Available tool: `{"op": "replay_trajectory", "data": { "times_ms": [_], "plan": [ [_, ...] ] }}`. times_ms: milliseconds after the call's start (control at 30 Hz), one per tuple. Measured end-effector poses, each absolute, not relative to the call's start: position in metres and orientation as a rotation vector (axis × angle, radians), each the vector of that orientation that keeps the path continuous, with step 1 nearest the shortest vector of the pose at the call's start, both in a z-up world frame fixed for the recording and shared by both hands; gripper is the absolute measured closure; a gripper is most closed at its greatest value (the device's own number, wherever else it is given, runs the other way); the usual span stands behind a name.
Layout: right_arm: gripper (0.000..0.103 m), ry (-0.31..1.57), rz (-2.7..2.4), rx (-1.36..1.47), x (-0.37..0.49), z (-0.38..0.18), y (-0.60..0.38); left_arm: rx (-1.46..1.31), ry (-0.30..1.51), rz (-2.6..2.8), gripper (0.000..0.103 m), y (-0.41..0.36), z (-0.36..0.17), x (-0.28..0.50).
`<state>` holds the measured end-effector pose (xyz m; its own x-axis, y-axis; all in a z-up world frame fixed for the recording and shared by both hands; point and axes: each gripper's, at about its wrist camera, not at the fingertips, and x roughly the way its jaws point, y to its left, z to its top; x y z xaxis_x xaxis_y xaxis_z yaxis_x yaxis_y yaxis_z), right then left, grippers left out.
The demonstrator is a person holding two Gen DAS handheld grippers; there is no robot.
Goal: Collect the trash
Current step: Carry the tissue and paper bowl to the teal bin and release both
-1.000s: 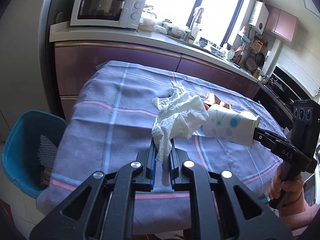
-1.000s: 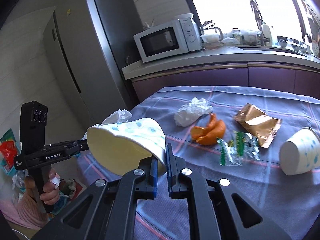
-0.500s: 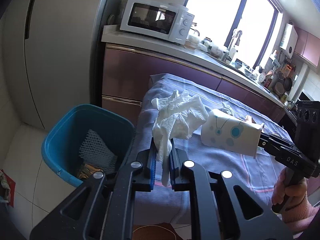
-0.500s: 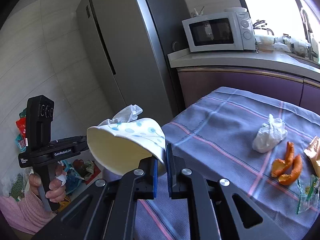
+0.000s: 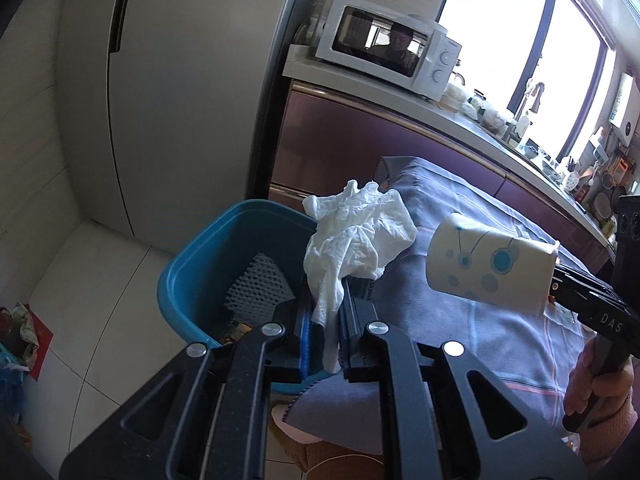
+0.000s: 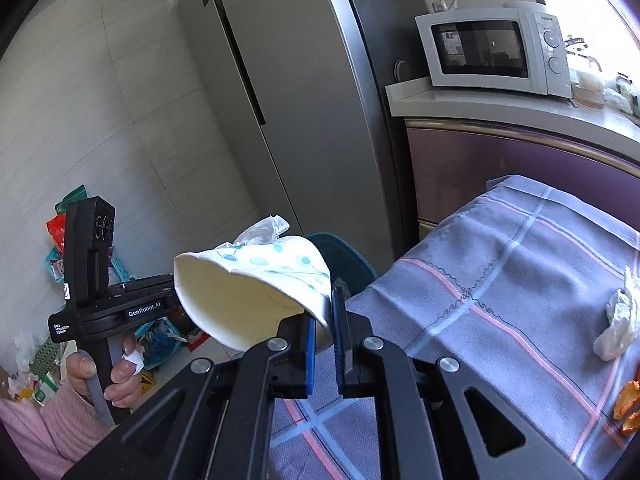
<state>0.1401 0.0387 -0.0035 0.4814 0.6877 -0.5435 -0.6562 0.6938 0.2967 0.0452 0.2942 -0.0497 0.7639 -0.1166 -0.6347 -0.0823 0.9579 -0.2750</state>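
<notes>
My left gripper (image 5: 325, 312) is shut on a crumpled white tissue (image 5: 356, 236), held in the air at the table's left end, right beside and above the blue bin (image 5: 188, 280). My right gripper (image 6: 322, 312) is shut on the rim of a white paper cup with blue dots (image 6: 256, 284), tipped on its side, mouth toward the camera. The same cup (image 5: 492, 264) shows in the left wrist view, to the right of the tissue. The blue bin (image 6: 344, 252) peeks out behind the cup. The left gripper's body (image 6: 120, 304) and the hand on it show at left.
The bin holds a white foam net (image 5: 256, 284) and scraps. A table under a purple checked cloth (image 6: 520, 280) carries another crumpled tissue (image 6: 618, 320) and orange peel (image 6: 630, 404). A tall fridge (image 6: 304, 100), a purple cabinet with a microwave (image 6: 496, 52), and floor clutter (image 6: 60, 240) surround it.
Both grippers have swung left, away from the middle of the table toward its left end. The blue bin has come close under the left gripper. Tissue and cup stay gripped.
</notes>
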Motion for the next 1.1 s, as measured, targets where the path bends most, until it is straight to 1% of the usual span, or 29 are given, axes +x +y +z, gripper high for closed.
{"op": "replay_trajectory", "data": {
  "times_ms": [300,667,833,867,933,1067,1100],
  "plan": [
    [0.096,0.756,0.843,0.033,0.164,-0.014,0.074,-0.333,0.765,0.052,0.091,0.319,-0.079,0.062],
    [0.096,0.858,0.832,-0.008,0.190,-0.036,0.112,-0.355,0.831,0.107,0.091,0.330,-0.105,0.084],
    [0.095,0.869,0.807,-0.047,0.194,-0.046,0.125,-0.365,0.854,0.120,0.090,0.331,-0.115,0.095],
    [0.094,0.873,0.807,-0.049,0.194,-0.047,0.127,-0.365,0.858,0.122,0.089,0.330,-0.117,0.096],
    [0.092,0.875,0.801,-0.055,0.196,-0.048,0.130,-0.371,0.863,0.127,0.079,0.330,-0.120,0.099],
    [0.088,0.876,0.789,-0.061,0.201,-0.050,0.135,-0.381,0.865,0.129,0.072,0.328,-0.123,0.104],
    [0.082,0.881,0.785,-0.062,0.202,-0.051,0.136,-0.386,0.868,0.131,0.069,0.329,-0.125,0.105]
  ]
}}
